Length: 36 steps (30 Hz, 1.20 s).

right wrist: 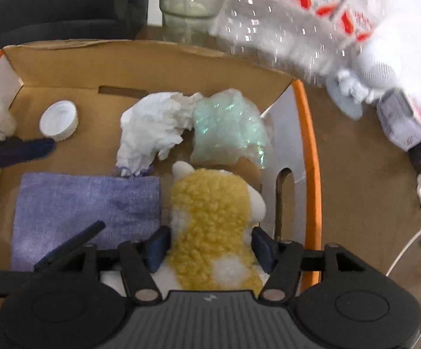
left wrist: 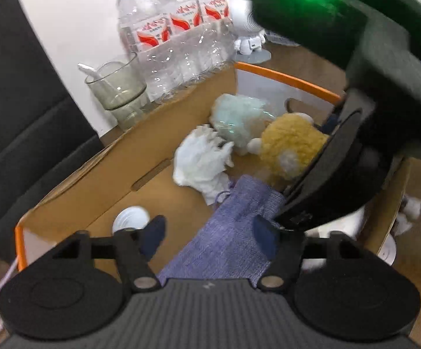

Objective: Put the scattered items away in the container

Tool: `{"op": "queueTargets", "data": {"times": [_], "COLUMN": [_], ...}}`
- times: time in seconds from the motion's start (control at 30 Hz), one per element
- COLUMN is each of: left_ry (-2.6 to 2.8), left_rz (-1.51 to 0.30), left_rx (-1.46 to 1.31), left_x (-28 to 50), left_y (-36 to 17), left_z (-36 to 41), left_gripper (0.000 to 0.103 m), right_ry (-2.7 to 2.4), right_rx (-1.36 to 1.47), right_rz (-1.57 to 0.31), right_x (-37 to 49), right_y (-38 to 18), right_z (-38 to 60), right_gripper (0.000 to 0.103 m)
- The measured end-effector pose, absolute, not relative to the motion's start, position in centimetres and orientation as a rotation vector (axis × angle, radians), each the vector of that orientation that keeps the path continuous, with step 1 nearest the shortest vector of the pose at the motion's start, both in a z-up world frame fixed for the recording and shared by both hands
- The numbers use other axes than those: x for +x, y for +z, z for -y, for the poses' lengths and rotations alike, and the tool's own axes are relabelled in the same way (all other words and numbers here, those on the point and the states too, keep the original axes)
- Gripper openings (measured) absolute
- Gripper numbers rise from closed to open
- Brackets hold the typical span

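Cap (right wrist: 59, 120): white, upper left of the cardboard box (right wrist: 158, 67).
Left gripper (left wrist: 209, 234): fingers apart over the purple cloth (right wrist: 85, 206), gripping nothing.
Tissue (right wrist: 152, 128): centre, touching the pale green wrapper (right wrist: 228, 128).
Right gripper (right wrist: 209, 245): pads flank the yellow plush toy (right wrist: 210, 221); whether they press it, cannot tell.

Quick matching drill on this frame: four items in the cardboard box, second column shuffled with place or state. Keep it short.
Items
1. yellow-and-white plush toy
2. lavender woven fabric pouch
3. white plastic screw cap
4. crumpled white tissue

Places or states
A. lies flat, to the left of the plush in the right wrist view
B. between the fingers of the right gripper
C. by the back wall, beside the pale green crinkled plastic wrap
D. near the box's far left corner in the right wrist view

Pairs: 1-B, 2-A, 3-D, 4-C
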State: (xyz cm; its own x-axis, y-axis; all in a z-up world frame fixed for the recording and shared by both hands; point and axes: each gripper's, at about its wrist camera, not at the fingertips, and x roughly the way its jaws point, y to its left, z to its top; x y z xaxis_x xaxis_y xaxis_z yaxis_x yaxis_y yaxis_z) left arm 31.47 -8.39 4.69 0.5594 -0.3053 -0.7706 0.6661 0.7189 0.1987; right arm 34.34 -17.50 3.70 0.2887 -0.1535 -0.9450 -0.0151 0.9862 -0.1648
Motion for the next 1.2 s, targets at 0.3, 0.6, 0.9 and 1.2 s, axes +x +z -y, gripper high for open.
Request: {"op": "queueTargets", "data": {"times": [0.3,0.6,0.9,1.2], "left_ry": [-0.522,-0.346,-0.15,-0.125], "left_rz": [-0.889,-0.895,-0.27,-0.284], "left_rx": [0.375,0.162,-0.04,0.006], "left_x": [27.6,24.4,11.4,6.2], "left_y": [7.4,15.6,14.7,11.5], "left_z": [7.0,2.8,-1.9,-0.8], "left_gripper": [0.083,0.093,0.103,0.103], "right_ry": [-0.055,0.019,0.146,0.108], "right_rx": [0.033,0.055,0.116,0.066], "right_rz": [-1.228,-1.145,-0.396,-0.344], "right_x": [30.1,25.5,13.2,8.9], "right_y": [10.8,14.9,13.5,9.4], "right_z": [20.1,18.9,18.4,16.6], "right_gripper": [0.083,0.085,0.092,0.092]}}
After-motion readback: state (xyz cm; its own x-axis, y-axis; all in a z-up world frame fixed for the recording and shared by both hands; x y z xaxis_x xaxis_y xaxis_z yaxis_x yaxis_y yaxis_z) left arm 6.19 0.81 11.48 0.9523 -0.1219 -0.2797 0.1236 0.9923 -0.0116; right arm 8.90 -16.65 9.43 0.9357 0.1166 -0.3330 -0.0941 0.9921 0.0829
